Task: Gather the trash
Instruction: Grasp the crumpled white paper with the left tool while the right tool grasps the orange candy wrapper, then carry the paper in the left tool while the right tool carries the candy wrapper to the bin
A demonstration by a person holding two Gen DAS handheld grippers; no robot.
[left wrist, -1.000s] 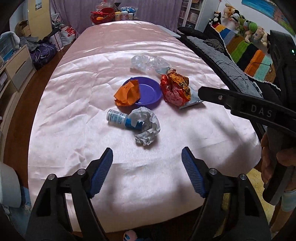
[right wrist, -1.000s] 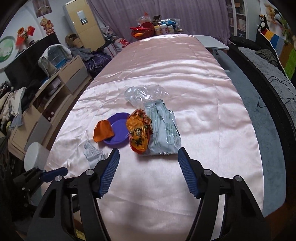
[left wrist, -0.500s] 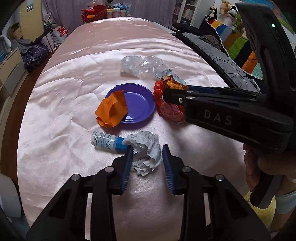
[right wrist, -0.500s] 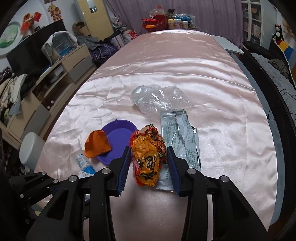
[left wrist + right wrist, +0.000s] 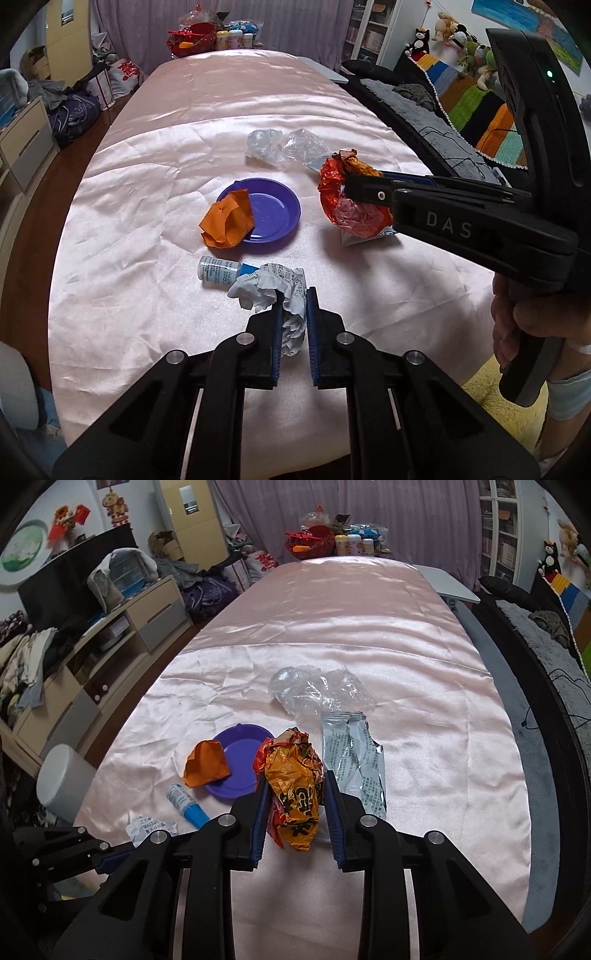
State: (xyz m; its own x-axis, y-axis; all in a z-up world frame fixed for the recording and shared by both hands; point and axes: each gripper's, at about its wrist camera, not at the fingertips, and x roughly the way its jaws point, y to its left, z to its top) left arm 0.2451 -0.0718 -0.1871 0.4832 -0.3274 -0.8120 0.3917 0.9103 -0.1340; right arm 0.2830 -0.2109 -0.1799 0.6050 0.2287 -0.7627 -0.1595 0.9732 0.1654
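My left gripper point(image 5: 294, 302) is shut on a crumpled white paper wad point(image 5: 273, 286), just above the pink cloth. My right gripper point(image 5: 294, 794) is shut on a crumpled orange-red snack wrapper point(image 5: 293, 786); it also shows in the left wrist view point(image 5: 351, 203), raised off the table. A purple plate point(image 5: 271, 214) holds a crumpled orange paper point(image 5: 227, 221) on its left rim. A small blue-capped tube point(image 5: 218, 273) lies beside the paper wad. A clear plastic bag point(image 5: 284, 147) lies beyond the plate. A silver foil packet point(image 5: 351, 753) lies right of the wrapper.
The long table carries a pink satin cloth point(image 5: 236, 99). A red basket and several bottles point(image 5: 207, 37) stand at its far end. A dark sofa point(image 5: 424, 110) runs along the right. Drawers point(image 5: 110, 638) and a white bin point(image 5: 62, 779) stand on the left.
Both grippers moved forward from open to shut: the left closed on the white paper wad, the right on the snack wrapper, which has lifted off the foil packet.
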